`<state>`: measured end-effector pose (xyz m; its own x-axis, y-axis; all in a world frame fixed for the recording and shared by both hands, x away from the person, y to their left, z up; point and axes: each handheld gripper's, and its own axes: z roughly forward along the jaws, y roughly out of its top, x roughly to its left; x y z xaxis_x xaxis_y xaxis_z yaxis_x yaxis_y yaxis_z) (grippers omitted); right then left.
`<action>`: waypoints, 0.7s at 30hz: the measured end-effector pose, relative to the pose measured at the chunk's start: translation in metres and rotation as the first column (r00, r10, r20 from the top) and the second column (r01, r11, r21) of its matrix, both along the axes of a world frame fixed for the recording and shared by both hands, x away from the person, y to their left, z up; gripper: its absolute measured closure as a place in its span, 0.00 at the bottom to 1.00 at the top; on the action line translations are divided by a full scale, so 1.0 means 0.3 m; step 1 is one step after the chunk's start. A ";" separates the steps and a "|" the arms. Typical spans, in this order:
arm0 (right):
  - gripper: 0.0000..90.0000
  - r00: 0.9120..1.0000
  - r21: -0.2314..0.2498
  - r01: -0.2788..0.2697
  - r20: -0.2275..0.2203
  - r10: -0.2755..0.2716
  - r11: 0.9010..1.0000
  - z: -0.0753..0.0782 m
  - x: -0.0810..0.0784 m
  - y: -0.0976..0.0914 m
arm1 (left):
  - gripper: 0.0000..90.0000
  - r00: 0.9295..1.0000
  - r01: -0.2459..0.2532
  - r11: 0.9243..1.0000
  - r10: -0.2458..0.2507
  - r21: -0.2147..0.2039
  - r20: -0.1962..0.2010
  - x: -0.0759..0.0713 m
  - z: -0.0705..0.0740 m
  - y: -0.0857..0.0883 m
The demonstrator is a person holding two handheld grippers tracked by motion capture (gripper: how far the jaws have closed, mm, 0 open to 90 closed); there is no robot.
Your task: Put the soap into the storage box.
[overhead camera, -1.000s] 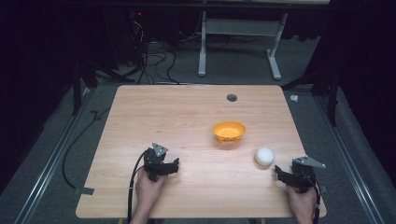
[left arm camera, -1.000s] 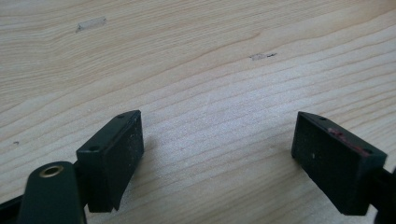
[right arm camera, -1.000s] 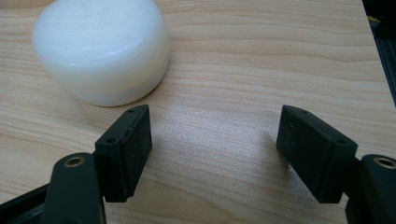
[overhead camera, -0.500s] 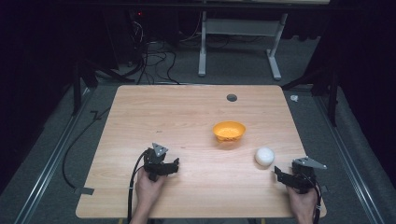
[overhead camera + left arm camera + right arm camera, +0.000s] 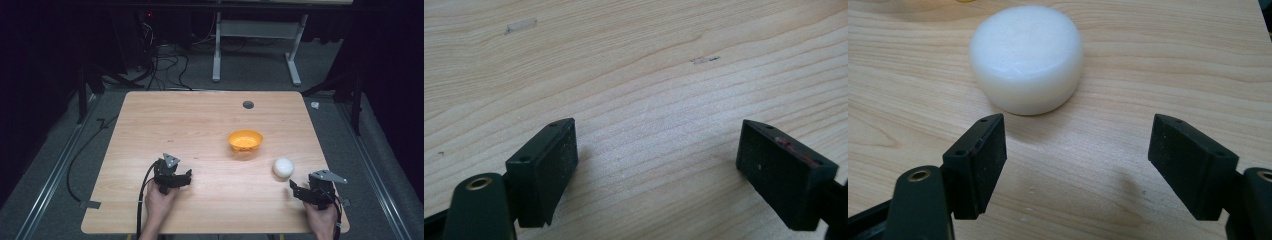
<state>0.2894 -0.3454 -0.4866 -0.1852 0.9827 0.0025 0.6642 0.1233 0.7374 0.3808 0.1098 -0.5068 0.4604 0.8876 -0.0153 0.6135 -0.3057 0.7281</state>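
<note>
Matt, grained wood table (image 5: 200, 125); smooth waxy white puck (image 5: 1027, 57); glossy orange plastic bowl (image 5: 245, 140).

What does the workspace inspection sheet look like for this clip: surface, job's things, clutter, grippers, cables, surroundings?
Surface: light wooden table, with a dark round hole near the far edge.
Job's things: orange plastic bowl right of centre; white round puck-shaped block nearer the person, apart from the bowl.
Clutter: nothing seen.
Grippers: left gripper open over bare wood; right gripper open, the block just ahead of its jaws, untouched.
Cables: black cable trails from the left gripper.
Surroundings: dark room, grey carpet, white desk frame behind.
</note>
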 end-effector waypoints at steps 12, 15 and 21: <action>0.22 0.999 0.002 -0.033 0.011 0.033 0.999 0.012 0.008 0.027 | 0.19 1.000 0.000 1.000 0.000 0.000 0.000 0.000 0.000 0.000; 0.21 0.999 0.001 -0.039 0.011 0.039 0.999 0.018 0.014 0.033 | 0.19 1.000 0.000 1.000 0.000 0.000 0.000 0.000 0.000 0.000; 0.20 0.999 -0.007 -0.051 0.017 0.052 0.999 0.028 0.029 0.048 | 0.19 1.000 0.001 1.000 -0.001 0.000 -0.001 0.000 0.000 0.000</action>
